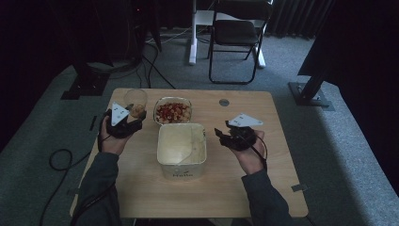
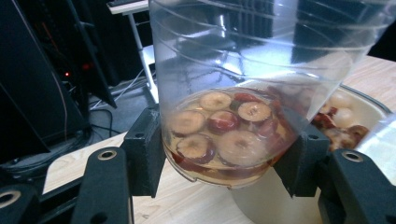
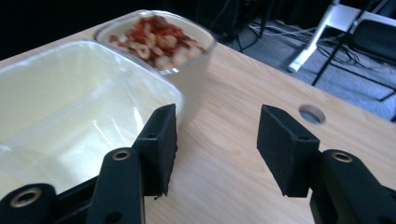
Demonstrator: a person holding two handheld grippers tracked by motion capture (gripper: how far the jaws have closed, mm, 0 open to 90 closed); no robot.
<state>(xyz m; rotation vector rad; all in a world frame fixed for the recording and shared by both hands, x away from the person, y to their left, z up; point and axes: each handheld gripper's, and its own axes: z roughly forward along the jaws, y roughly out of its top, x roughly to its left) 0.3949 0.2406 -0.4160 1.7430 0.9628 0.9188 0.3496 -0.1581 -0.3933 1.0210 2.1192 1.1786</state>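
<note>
1. The worktop [image 1: 141,188] has bare wood along its near edge and across the right half; a round hole [image 1: 224,102] sits toward the far edge.
2. At centre, the big white tub [image 1: 181,149] stands with nothing visible inside it.
3. Just beyond it, touching or almost, the glass bowl [image 1: 173,112] is heaped with red and pale pieces.
4. Far left, the clear cup [image 2: 261,93] is clamped low by the left tongs [image 2: 229,154], tilted, with sliced red fruit in liquid at its bottom.
5. Right of the tub, the right tongs [image 3: 217,149] hang wide over bare wood, gripping nothing.
</note>
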